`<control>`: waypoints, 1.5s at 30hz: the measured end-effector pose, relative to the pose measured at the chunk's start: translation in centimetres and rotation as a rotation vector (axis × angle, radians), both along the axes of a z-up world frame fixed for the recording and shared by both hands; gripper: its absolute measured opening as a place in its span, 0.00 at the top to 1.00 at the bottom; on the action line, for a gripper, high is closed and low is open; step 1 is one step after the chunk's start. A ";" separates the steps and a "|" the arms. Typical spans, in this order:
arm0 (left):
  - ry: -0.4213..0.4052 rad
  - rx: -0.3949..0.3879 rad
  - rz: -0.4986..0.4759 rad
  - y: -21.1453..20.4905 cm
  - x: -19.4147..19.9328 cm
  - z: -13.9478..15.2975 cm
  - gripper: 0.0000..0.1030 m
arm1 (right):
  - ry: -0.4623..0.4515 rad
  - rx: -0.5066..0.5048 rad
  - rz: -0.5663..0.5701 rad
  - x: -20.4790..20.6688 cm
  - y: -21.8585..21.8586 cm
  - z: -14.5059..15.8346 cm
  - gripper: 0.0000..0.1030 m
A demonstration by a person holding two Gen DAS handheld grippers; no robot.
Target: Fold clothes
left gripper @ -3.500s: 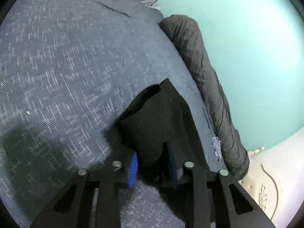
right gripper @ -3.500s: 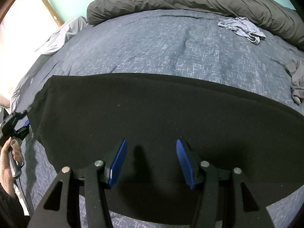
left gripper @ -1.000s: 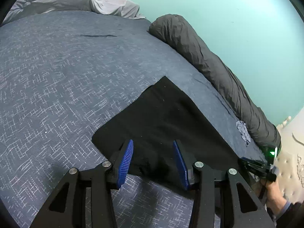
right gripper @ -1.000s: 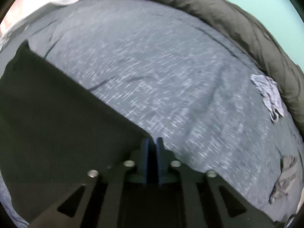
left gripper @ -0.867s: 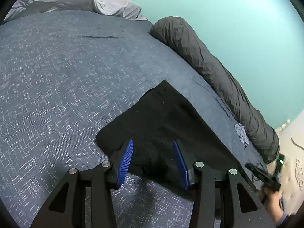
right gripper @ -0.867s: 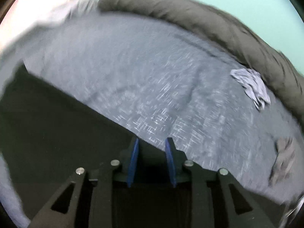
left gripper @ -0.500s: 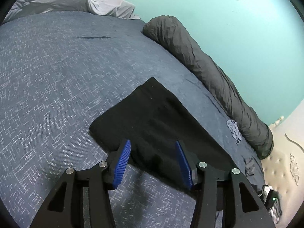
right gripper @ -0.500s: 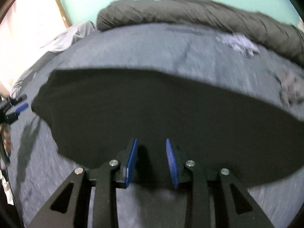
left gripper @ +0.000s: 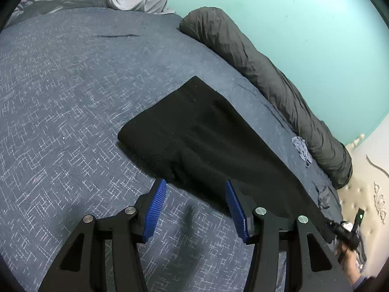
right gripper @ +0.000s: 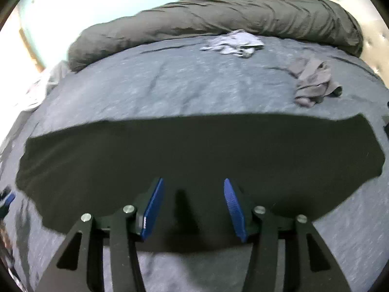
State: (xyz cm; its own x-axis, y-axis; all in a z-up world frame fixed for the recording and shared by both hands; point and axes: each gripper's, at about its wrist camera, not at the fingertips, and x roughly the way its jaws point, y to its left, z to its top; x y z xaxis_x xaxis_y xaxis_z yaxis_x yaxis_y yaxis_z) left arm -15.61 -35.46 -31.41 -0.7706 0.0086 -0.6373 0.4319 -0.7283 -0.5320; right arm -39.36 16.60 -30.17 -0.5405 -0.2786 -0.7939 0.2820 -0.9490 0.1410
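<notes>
Both sets of jaws stand wide apart, holding nothing. The left gripper [left gripper: 195, 194] hovers at the near edge of the black garment [left gripper: 201, 131], near one short end; the right gripper [right gripper: 192, 194] hangs over the middle of its long side. The garment lies flat as a long folded band across the blue bed [left gripper: 60, 97]. Beyond it sit a grey crumpled garment [right gripper: 313, 80], a pale blue one [right gripper: 233, 42] and a rolled dark duvet [right gripper: 218, 17] along the teal wall [left gripper: 304, 24].

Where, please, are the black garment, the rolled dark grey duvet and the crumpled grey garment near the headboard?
Black garment [right gripper: 194, 150]: right wrist view, middle of its flat surface.
Rolled dark grey duvet [left gripper: 267, 73]: left wrist view, mid-length of the roll.
Crumpled grey garment [right gripper: 313, 82]: right wrist view, its bunched centre.
</notes>
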 end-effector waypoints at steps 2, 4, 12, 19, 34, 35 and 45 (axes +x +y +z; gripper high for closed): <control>-0.004 -0.005 0.000 0.1 -0.2 -0.1 0.47 | 0.002 0.050 0.001 -2.0 0.2 0.0 0.43; -0.008 -0.011 0.000 0.3 -0.4 -0.2 0.46 | -0.003 0.105 0.029 -3.8 0.1 -0.5 0.42; -0.024 -0.033 0.001 0.9 -1.3 -0.6 0.45 | -0.015 0.291 0.127 -8.3 1.1 -2.2 0.42; -0.045 -0.065 -0.022 2.0 -2.4 -0.9 0.44 | -0.018 0.364 0.256 -9.3 0.6 -3.9 0.42; -0.050 -0.086 -0.016 2.2 -2.4 -1.0 0.44 | 0.084 0.390 0.379 -7.1 -0.1 -2.3 0.97; -0.051 -0.085 -0.014 2.1 -2.4 -1.0 0.44 | 0.101 0.389 0.373 -7.1 -0.1 -1.8 0.97; -0.056 -0.094 -0.016 2.0 -2.3 -1.1 0.44 | 0.068 0.475 0.279 -9.9 -1.6 -2.9 0.97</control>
